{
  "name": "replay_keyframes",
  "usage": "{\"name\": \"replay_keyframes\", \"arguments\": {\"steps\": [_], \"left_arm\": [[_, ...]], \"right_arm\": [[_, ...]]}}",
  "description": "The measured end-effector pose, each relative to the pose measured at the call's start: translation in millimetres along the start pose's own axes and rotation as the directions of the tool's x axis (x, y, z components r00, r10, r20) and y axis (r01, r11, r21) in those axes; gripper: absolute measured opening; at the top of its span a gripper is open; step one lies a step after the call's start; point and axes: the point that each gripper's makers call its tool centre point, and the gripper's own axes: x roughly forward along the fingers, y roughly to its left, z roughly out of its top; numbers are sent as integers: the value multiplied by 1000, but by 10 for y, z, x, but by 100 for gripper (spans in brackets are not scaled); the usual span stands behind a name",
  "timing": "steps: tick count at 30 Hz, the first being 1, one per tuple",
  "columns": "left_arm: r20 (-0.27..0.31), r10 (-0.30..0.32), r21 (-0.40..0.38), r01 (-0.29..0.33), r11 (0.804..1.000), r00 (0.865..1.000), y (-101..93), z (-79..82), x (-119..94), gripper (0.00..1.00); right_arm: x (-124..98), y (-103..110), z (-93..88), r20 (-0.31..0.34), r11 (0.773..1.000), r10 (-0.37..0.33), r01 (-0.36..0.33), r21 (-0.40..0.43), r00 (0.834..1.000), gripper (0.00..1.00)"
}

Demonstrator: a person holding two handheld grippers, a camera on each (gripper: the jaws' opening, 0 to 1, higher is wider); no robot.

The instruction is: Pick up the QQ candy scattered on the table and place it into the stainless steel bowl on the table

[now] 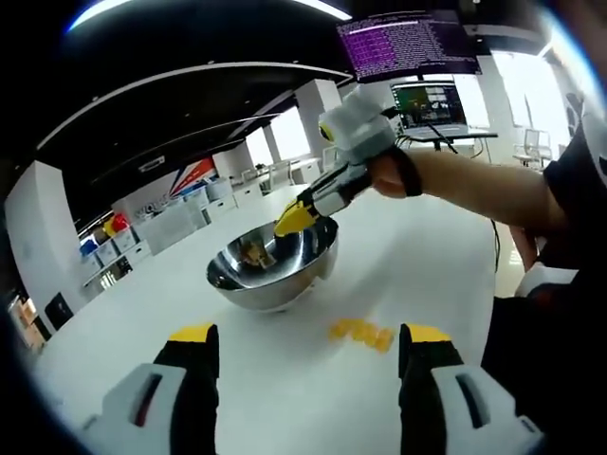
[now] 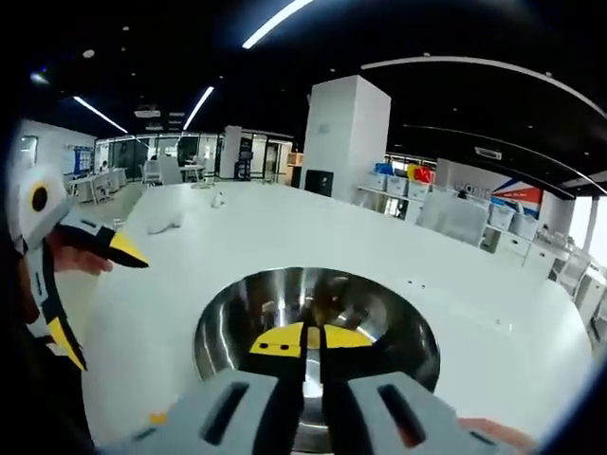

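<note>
Now, left gripper view: left gripper (image 1: 308,355) jaws wide apart, low over white table (image 1: 427,246); yellow QQ candy (image 1: 361,333) on table just beside steel bowl (image 1: 273,268). Right gripper (image 1: 296,219) tips over bowl rim.

Right gripper view: right gripper (image 2: 312,338) jaws nearly together, nothing visible between, above bowl (image 2: 317,332) interior. Left gripper (image 2: 90,289) at left, apart.
</note>
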Motion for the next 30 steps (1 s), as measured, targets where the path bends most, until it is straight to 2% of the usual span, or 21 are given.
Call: {"name": "replay_keyframes", "arguments": {"steps": [3, 5, 8, 12, 19, 22, 25, 30], "left_arm": [[8, 6, -7, -6, 1000, 1000, 11, 4, -6, 76], [17, 9, -12, -8, 1000, 1000, 14, 16, -10, 76], [19, 4, -13, -4, 1000, 1000, 0, 20, -4, 76], [29, -10, -22, 10, 1000, 1000, -40, 35, 8, 76], [33, -7, -22, 8, 1000, 999, -39, 51, 2, 76], [32, -7, -20, 7, 1000, 999, -38, 52, 2, 77], [27, -4, -18, 5, 1000, 1000, -33, 44, 6, 77], [27, 11, -21, -10, 1000, 1000, 28, 48, 5, 77]], "right_arm": [[-9, -41, -11, 10, 1000, -20, 20, -8, 1000, 5], [-25, -21, -8, 24, 999, -3, 2, 36, 1000, 7], [-50, -9, 12, 52, 997, 14, -18, 79, 999, 21], [-80, -84, -8, 47, 999, -29, 27, 40, 998, 16], [-177, -143, 69, 74, 997, -55, 51, 49, 996, 16], [-312, -140, 247, 137, 997, -74, 70, 36, 988, 16], [-524, -94, 506, 231, 995, -96, 96, 9, 968, 16], [-953, 208, 841, 360, 999, -43, 43, 8, 932, 16]]}}
